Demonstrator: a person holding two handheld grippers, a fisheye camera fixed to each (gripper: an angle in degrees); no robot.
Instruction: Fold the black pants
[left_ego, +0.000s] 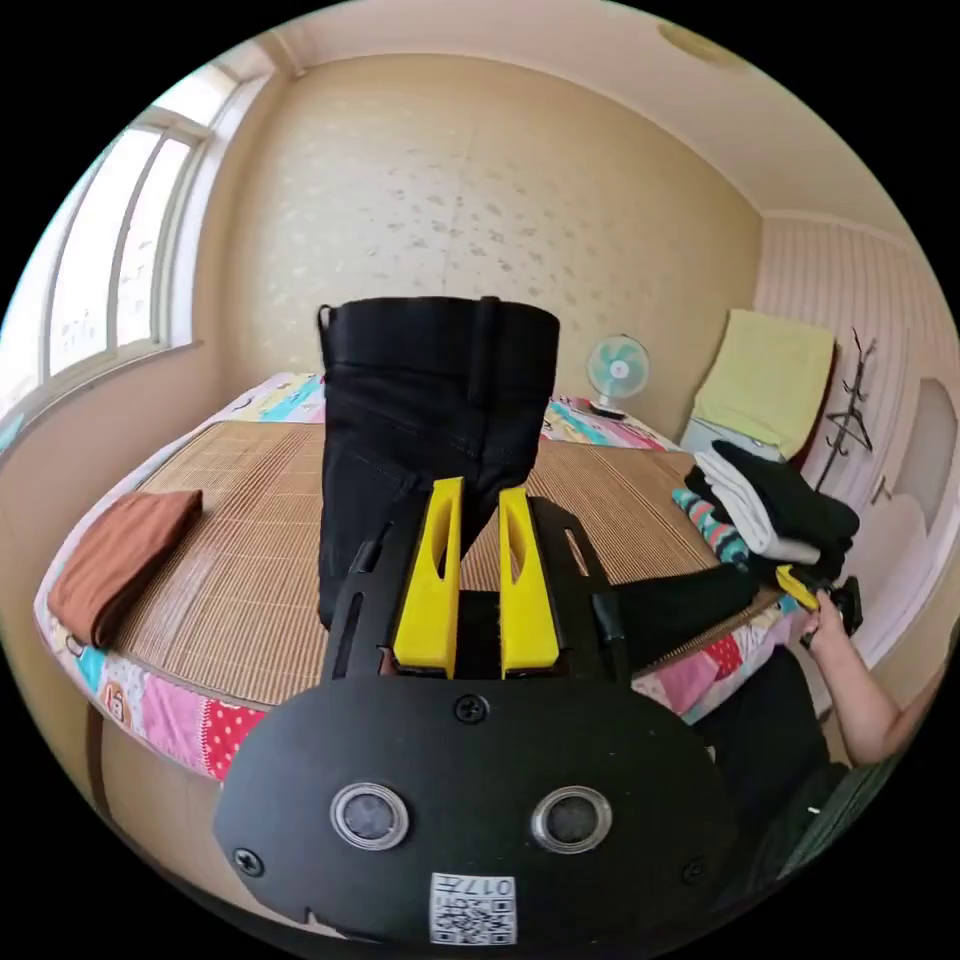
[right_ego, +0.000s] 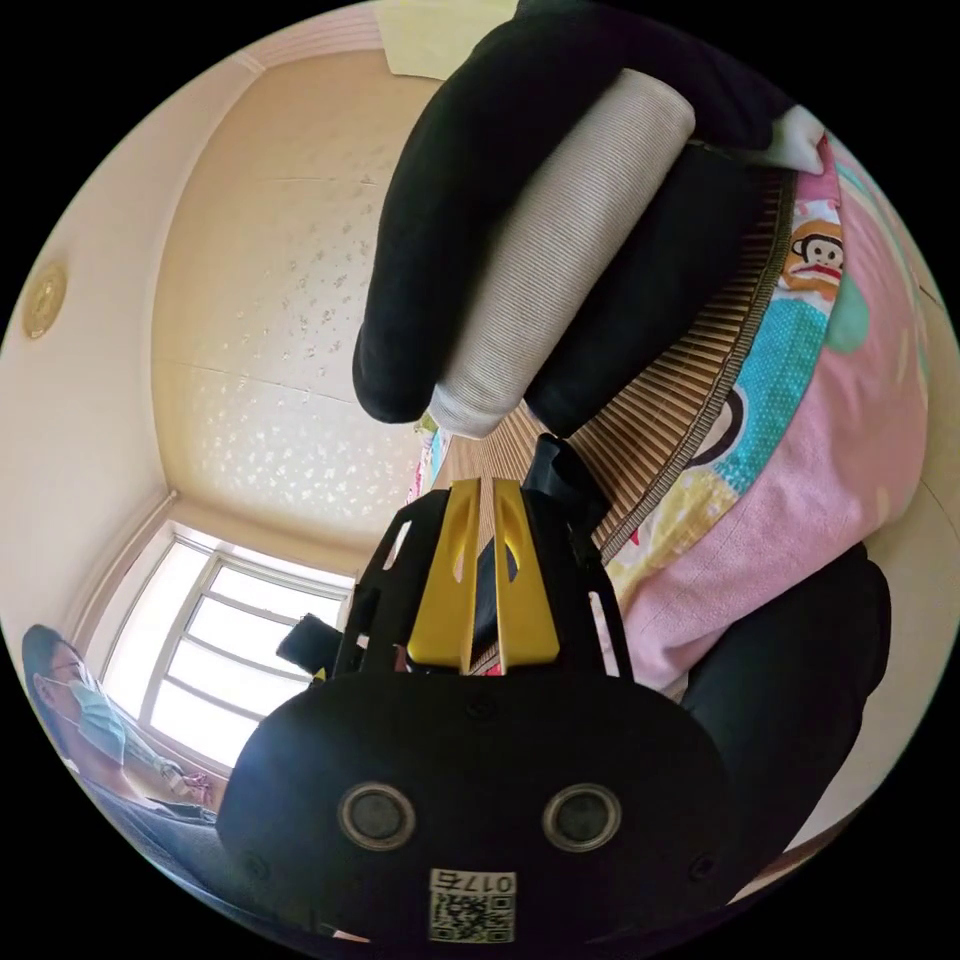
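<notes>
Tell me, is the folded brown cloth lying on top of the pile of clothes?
No, the brown cloth lies alone on the mat, across the bed from the pile.

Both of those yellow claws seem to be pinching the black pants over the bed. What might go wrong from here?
1. The pants hang from the left gripper by a small pinch, so they may slip free.
2. The right gripper works right beside the clothes pile at the mat's edge; a tug might topple it.
3. The dangling end may land creased on the mat.
</notes>
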